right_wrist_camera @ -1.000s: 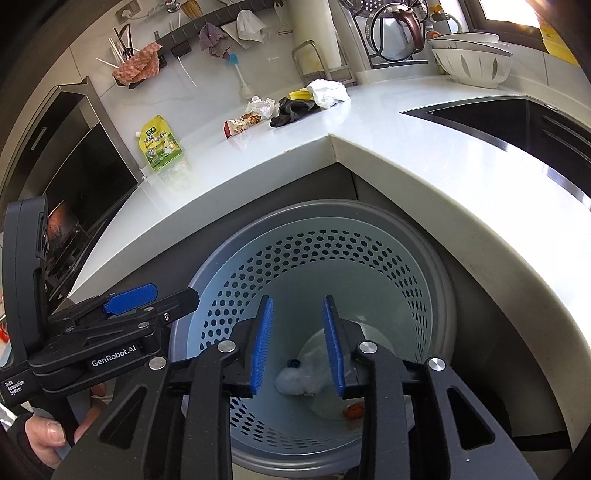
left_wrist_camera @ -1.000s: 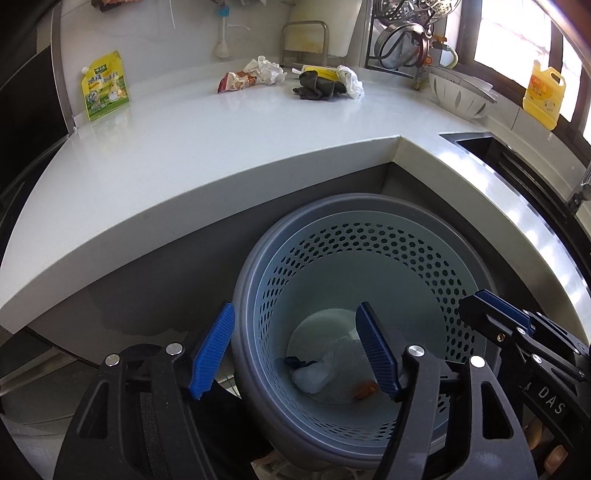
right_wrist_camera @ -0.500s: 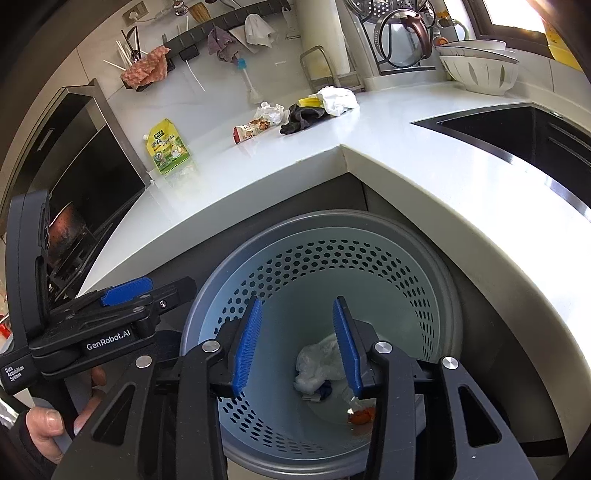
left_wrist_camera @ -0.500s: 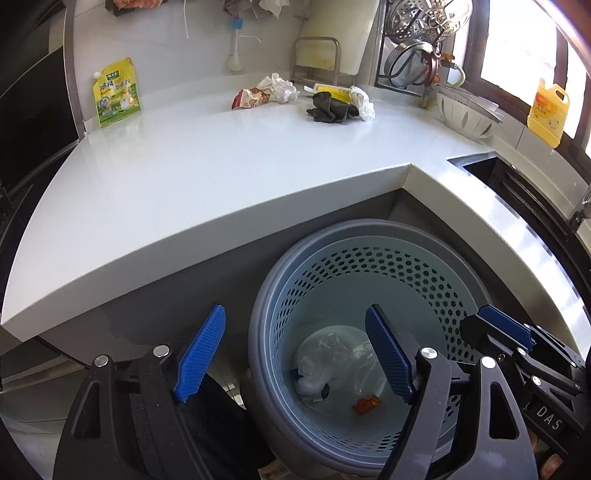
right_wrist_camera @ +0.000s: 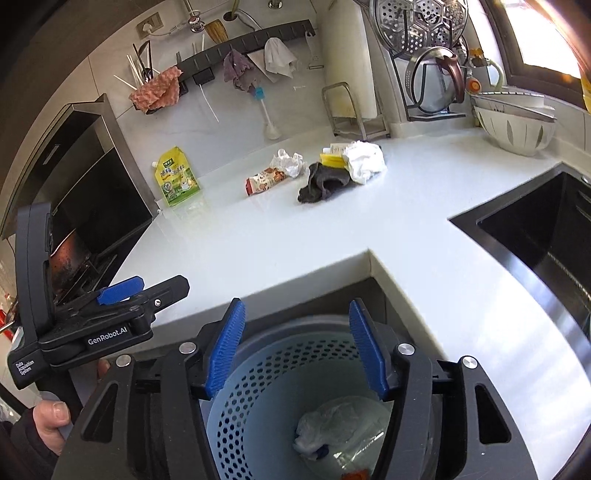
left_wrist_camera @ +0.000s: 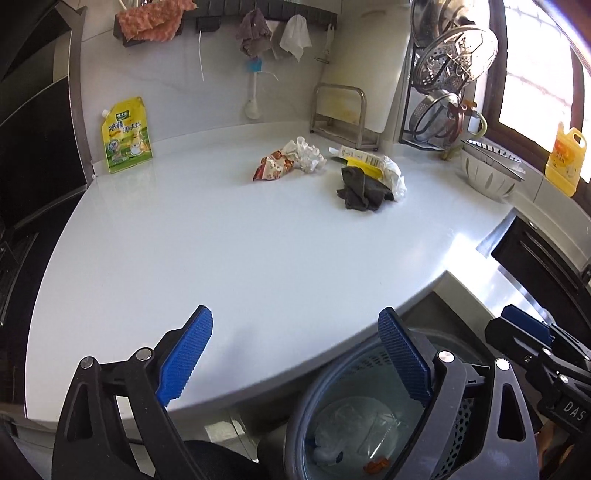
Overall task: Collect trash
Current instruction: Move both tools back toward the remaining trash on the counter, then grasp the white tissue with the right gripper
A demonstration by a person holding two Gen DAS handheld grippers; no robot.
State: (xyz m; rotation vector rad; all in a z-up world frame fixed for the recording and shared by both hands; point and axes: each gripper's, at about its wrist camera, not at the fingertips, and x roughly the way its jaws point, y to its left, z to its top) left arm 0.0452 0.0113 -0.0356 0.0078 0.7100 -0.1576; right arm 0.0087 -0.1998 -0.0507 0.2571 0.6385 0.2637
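left gripper (left_wrist_camera: 295, 354) and right gripper (right_wrist_camera: 295, 345) just opened, empty.

Two grippers: left gripper (left_wrist_camera: 295, 354), right gripper (right_wrist_camera: 295, 343), jaws of both just been opening, nothing between them. One perforated bin (right_wrist_camera: 280, 369) below table (left_wrist_camera: 221, 240); inside it, one clump of crumpled white plastic (right_wrist_camera: 332, 428), one small orange scrap (left_wrist_camera: 376, 466). On table: one red snack wrapper (left_wrist_camera: 273, 168), one white crumpled wrapper (left_wrist_camera: 308, 155), one dark rag (left_wrist_camera: 360, 188), one yellow-white carton (left_wrist_camera: 360, 158), one white tissue wad (left_wrist_camera: 395, 177), one yellow-green pouch (left_wrist_camera: 127, 134). One yellow jug (left_wrist_camera: 565, 158). One colander (left_wrist_camera: 487, 170). Three cloths on wall rack (left_wrist_camera: 258, 13).
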